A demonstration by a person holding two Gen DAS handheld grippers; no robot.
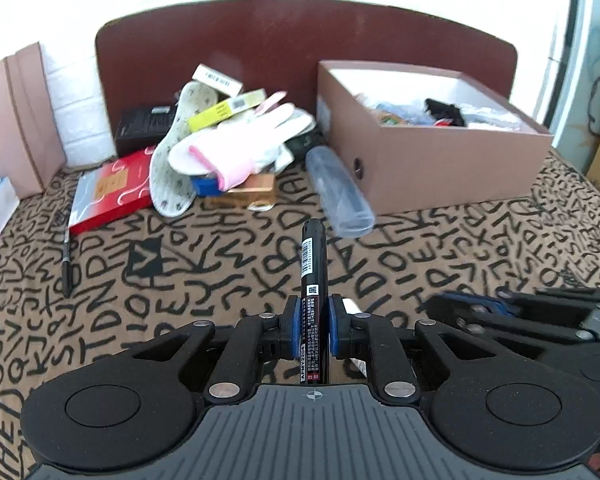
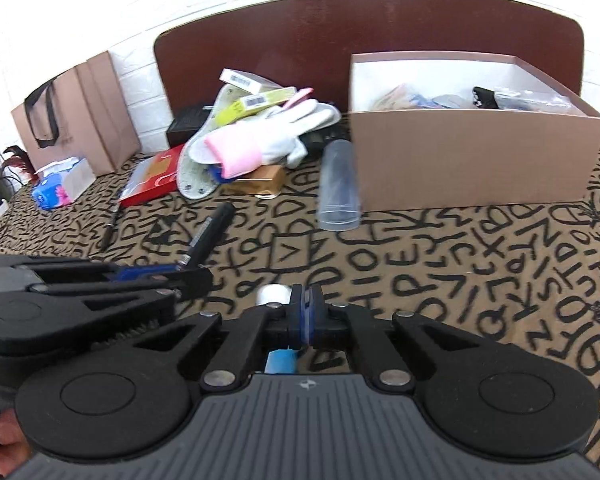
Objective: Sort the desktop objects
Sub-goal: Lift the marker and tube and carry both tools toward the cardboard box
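My left gripper (image 1: 314, 312) is shut on a black marker (image 1: 313, 248) with a white barcode label; the marker sticks out forward above the letter-print cloth (image 1: 180, 280). In the right wrist view the same left gripper (image 2: 180, 274) sits at the left with the marker (image 2: 214, 228) angled up and right. My right gripper (image 2: 307, 306) has its blue pads pressed together. A small thing with a white end (image 2: 274, 294) and a blue body (image 2: 281, 362) shows just left of and under those pads; whether it is held I cannot tell.
An open brown box (image 1: 440, 168) with several items stands at the back right, a clear plastic tube (image 1: 340, 192) lying beside it. A pile with a white-and-pink glove (image 1: 240, 144), an insole (image 1: 172, 160) and a red box (image 1: 108, 188) sits at the back centre. A black pen (image 1: 66, 264) lies left.
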